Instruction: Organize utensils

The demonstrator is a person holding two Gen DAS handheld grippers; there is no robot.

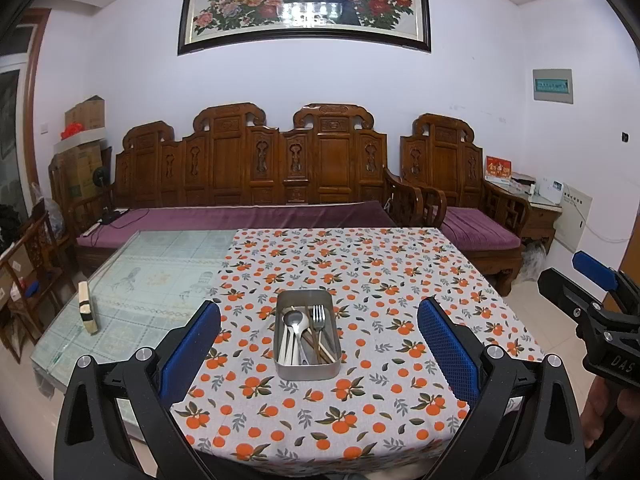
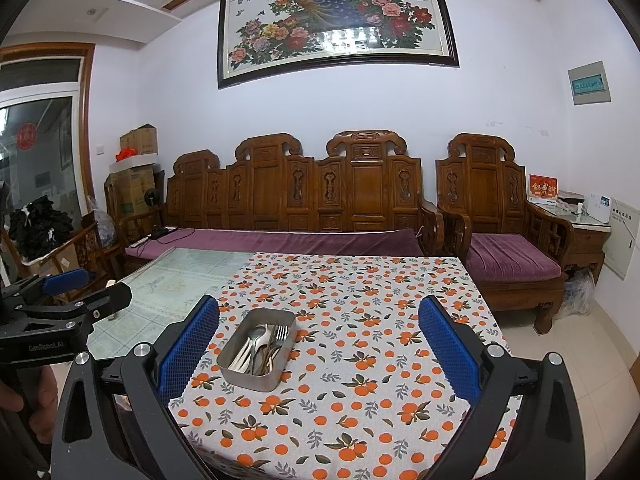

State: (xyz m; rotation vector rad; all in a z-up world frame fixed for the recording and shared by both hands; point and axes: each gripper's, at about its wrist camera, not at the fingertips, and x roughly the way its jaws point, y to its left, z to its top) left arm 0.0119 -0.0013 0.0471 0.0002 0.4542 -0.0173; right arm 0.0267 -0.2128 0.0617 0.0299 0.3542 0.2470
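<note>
A rectangular metal tin point(image 1: 307, 370) stands on the orange-print tablecloth point(image 1: 360, 264). It holds a fork point(image 1: 319, 314), spoons point(image 1: 294, 322) and brown chopsticks, all lying lengthwise. In the right wrist view the tin point(image 2: 256, 376) sits left of centre. My left gripper point(image 1: 319, 350) is open and empty, held above the table's near edge with the tin between its blue pads. My right gripper point(image 2: 319, 350) is open and empty, to the right of the tin. The right gripper also shows at the right edge of the left wrist view point(image 1: 596, 304).
A small cream and wood block point(image 1: 87, 307) stands on the bare glass part of the table point(image 1: 160, 276) at left. A carved wooden sofa point(image 1: 256, 168) with purple cushions runs behind the table. An armchair point(image 1: 460, 184) stands at back right.
</note>
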